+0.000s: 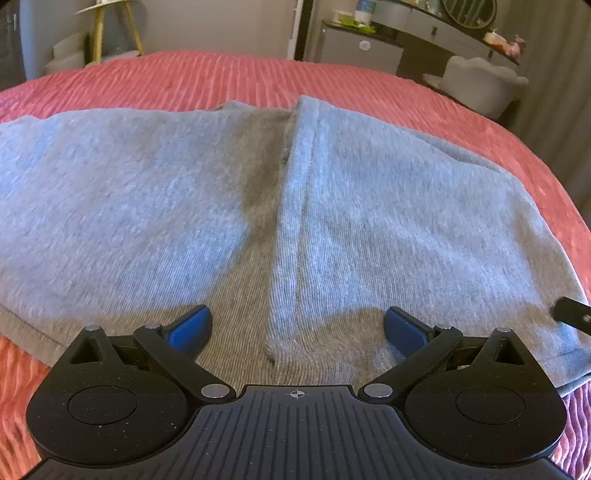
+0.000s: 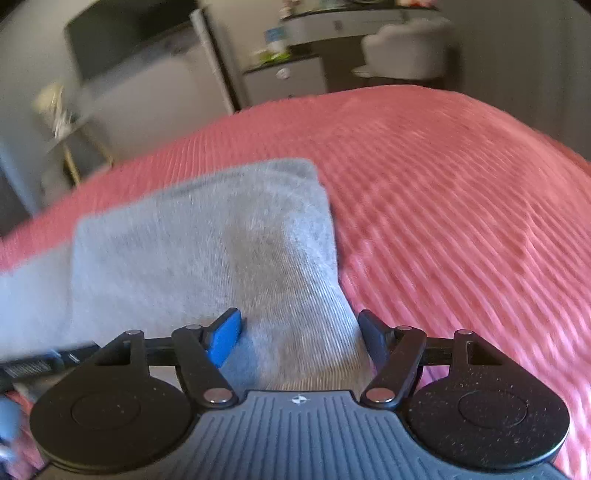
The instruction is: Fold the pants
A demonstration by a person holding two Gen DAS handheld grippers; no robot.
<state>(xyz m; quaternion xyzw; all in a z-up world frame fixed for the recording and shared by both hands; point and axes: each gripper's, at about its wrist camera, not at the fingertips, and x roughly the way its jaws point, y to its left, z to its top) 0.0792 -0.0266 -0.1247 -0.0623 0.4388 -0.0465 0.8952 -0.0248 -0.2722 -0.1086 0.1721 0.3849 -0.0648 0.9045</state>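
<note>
Grey knit pants (image 1: 147, 184) lie spread on a pink ribbed bedspread (image 1: 221, 74), with a fold or seam running down the middle toward me. My left gripper (image 1: 297, 321) hovers low over the near edge of the pants, open wide, its blue pads (image 1: 192, 328) clear of the cloth. In the right wrist view a narrower end of the pants (image 2: 203, 240) runs between the fingers of my right gripper (image 2: 299, 328), which is open, with its pads beside the cloth and not pressing it. A black part of the right gripper (image 1: 570, 314) shows at the right edge of the left wrist view.
The bedspread (image 2: 461, 203) stretches bare to the right of the pants. Beyond the bed stand a grey cabinet (image 1: 362, 48), a pale padded chair (image 1: 480, 81) under a dark desk, and a wooden-legged stool (image 1: 99, 33). The right wrist view is motion-blurred.
</note>
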